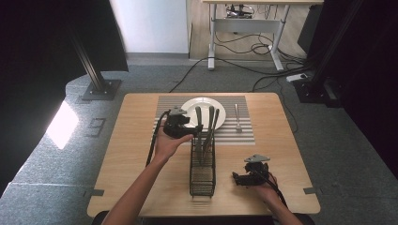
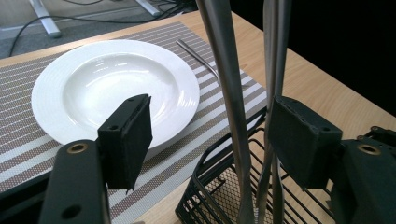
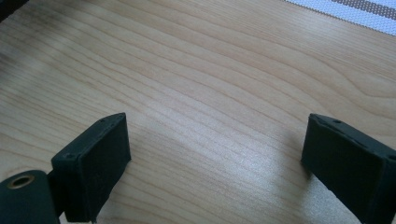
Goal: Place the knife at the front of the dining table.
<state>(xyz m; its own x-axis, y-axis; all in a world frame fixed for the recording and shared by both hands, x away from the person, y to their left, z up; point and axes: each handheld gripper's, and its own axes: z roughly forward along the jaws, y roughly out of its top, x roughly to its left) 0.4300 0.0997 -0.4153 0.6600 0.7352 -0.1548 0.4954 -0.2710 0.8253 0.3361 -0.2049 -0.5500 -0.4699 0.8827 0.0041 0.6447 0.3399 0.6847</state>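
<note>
A black wire cutlery basket (image 1: 202, 169) stands on the wooden table, with three grey cutlery handles (image 1: 210, 119) rising from its far end. My left gripper (image 1: 192, 126) is at those handles, held in a hand from the left. In the left gripper view it (image 2: 215, 135) is open, and the handles (image 2: 229, 84) stand between its jaws above the basket (image 2: 219, 186). My right gripper (image 1: 237, 178) lies low on the table's near right, jaws pointing left. It (image 3: 215, 149) is open over bare wood, with nothing between its pads.
A white deep plate (image 1: 188, 108) (image 2: 46, 84) sits on a striped placemat (image 1: 244, 135) (image 2: 23, 140) at the far middle. A fork (image 1: 237, 118) (image 2: 201, 56) lies on the mat right of the plate. Desk legs and cables are on the floor beyond.
</note>
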